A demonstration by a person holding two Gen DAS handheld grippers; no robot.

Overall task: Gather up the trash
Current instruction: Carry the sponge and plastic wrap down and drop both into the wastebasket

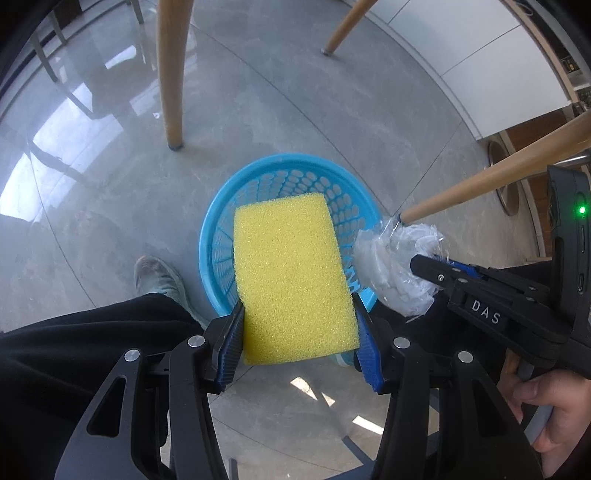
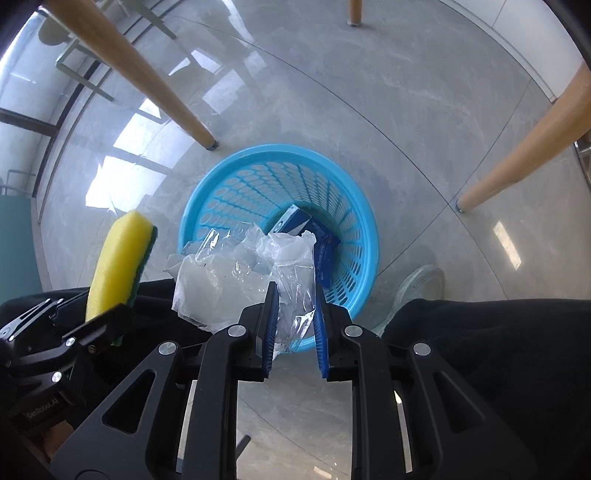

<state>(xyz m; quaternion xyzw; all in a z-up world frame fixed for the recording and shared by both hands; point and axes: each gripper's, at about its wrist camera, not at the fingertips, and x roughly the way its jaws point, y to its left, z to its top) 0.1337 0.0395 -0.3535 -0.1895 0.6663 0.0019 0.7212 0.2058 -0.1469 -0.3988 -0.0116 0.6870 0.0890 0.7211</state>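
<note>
A yellow sponge (image 1: 293, 277) and crumpled clear plastic (image 2: 243, 277) hung over the blue basket (image 2: 221, 177), which held a blue box (image 2: 314, 236).

**Grey floor, basket and legs on it**

Glossy grey tiled floor (image 2: 424, 122) carries a round blue perforated plastic basket (image 2: 343, 206) at centre. Tapered wooden furniture legs stand at 10 o'clock (image 2: 173, 107), 12 o'clock (image 2: 354, 13) and 3 o'clock (image 2: 517, 162) of it. Grey worn shoe (image 2: 421, 284) at 4 o'clock.
</note>
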